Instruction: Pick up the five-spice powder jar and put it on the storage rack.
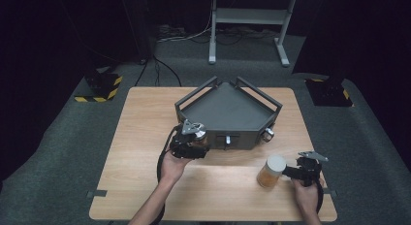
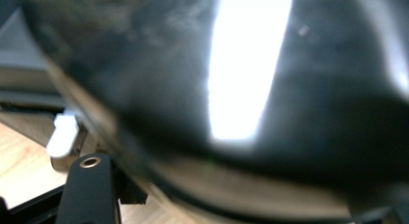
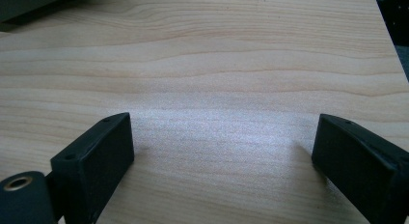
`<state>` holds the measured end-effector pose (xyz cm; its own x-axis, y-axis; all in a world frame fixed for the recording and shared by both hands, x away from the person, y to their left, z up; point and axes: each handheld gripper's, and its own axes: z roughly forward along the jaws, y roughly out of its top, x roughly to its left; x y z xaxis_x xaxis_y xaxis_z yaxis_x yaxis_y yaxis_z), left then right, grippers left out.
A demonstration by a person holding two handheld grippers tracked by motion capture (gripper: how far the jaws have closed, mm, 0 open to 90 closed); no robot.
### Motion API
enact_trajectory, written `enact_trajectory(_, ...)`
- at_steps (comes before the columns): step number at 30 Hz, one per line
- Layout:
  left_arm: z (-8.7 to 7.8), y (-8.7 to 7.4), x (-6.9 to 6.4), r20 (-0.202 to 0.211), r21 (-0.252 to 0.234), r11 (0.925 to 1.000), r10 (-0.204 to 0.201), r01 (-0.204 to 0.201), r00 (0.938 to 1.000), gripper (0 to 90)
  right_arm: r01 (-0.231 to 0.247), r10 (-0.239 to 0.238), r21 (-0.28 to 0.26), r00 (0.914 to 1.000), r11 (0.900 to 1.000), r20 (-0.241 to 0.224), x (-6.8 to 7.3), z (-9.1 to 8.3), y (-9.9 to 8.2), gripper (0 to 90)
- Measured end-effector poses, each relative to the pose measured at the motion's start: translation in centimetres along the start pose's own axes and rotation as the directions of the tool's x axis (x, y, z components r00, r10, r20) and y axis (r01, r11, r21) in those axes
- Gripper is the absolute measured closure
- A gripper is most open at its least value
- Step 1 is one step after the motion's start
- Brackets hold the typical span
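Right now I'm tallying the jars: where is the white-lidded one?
In the high view, the white-lidded jar stands on the wooden table at front right, just left of the right tool and in front of the dark tray.

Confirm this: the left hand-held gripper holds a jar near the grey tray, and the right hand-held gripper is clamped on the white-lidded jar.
Not quite. The right hand-held gripper is open with bare table between its jaws, as the right gripper view shows; the white-lidded jar stands just beside it. The rest holds.
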<state>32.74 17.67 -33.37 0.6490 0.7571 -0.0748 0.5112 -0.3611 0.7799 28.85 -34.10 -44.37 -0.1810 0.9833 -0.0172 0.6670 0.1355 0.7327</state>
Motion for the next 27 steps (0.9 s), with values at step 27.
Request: enact_trajectory(27,0.8,5.4,0.6,0.011,-0.098,0.9948,-0.027,0.028,0.9996,31.1,0.0,0.0,-0.001,1.0,1.0,-0.002,0.0,0.0,0.0,7.8)
